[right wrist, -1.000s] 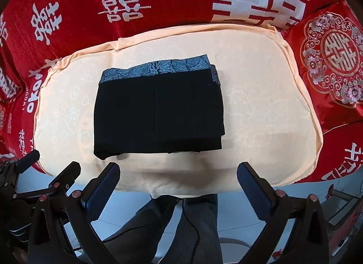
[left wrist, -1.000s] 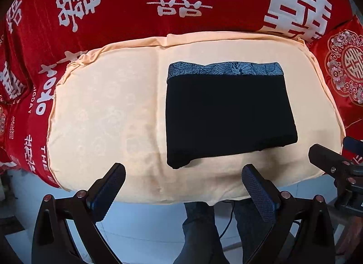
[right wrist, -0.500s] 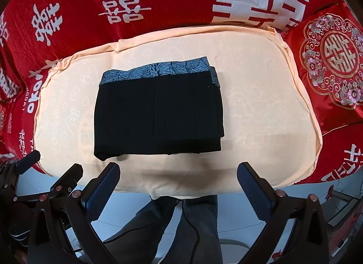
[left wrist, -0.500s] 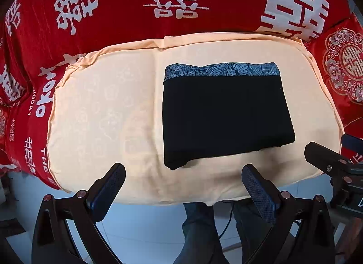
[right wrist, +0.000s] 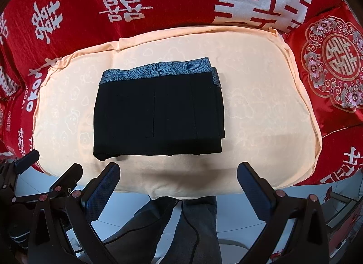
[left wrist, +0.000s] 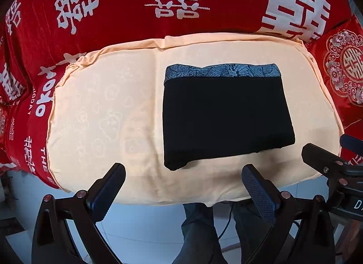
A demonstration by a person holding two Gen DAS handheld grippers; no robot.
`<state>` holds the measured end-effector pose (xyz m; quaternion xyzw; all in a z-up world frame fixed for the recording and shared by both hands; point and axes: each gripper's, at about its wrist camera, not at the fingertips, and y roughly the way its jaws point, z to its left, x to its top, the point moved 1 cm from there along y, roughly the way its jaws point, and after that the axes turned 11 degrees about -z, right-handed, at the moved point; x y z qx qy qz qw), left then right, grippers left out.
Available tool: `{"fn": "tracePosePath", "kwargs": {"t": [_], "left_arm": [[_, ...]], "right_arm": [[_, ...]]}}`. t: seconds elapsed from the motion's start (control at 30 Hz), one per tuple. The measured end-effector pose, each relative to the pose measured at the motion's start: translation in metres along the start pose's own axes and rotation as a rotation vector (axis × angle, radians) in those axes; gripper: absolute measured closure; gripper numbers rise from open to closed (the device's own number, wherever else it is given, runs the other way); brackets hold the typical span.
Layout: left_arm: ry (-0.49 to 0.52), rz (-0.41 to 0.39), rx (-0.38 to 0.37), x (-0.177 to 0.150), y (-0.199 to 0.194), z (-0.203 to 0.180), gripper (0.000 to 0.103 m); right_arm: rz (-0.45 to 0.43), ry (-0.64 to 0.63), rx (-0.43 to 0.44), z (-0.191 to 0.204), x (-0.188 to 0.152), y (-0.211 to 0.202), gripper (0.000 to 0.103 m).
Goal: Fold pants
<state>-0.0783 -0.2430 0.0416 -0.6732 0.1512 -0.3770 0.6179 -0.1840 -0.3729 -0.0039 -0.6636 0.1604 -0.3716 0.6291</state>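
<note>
The black fabric pants (left wrist: 226,116) lie folded into a thick, flat rectangle on the peach-coloured patterned cushion (left wrist: 102,116), with their blue-grey printed waistband (left wrist: 222,71) along the far edge. Seen from the right wrist, the stacked layers of the pants (right wrist: 158,116) show as stepped edges on the right side, and a small lump of cloth sticks out at the near left corner. The cushion (right wrist: 261,116) rests on a red cloth with white characters (left wrist: 177,0), and a red embroidered pillow with a round emblem (right wrist: 333,59) sits just beside the cushion's right end.

The left tongs (left wrist: 183,184) hang above the cushion's near edge, blades wide apart and gripping nothing, clear of the pants. The right tongs (right wrist: 179,184) are likewise spread wide and empty, held near the same edge. Below the cushion, the person's legs in dark grey trousers (right wrist: 195,230) stand on a pale floor.
</note>
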Motion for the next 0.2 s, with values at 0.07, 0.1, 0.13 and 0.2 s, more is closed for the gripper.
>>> {"fn": "tracePosePath", "kwargs": {"t": [0.07,0.1,0.13,0.2], "left_arm": [[0.0,-0.005,0.001,0.0004,-0.0004,0.0002,0.0],[-0.001,-0.004,-0.006,0.0005,-0.0002,0.0002,0.0],[-0.001,-0.003,-0.01,0.0005,0.0,0.0001,0.0],[0.002,-0.003,-0.007,0.0008,0.0002,0.0004,0.0]], "right_arm": [[0.0,0.002,0.0,0.0003,-0.0005,-0.0002,0.0],[0.0,0.005,0.0,0.0006,-0.0006,0.0,0.0],[0.001,0.004,0.0,0.0007,-0.0001,0.0003,0.0],[-0.001,0.002,-0.002,0.0007,-0.0007,-0.0003,0.0]]}}
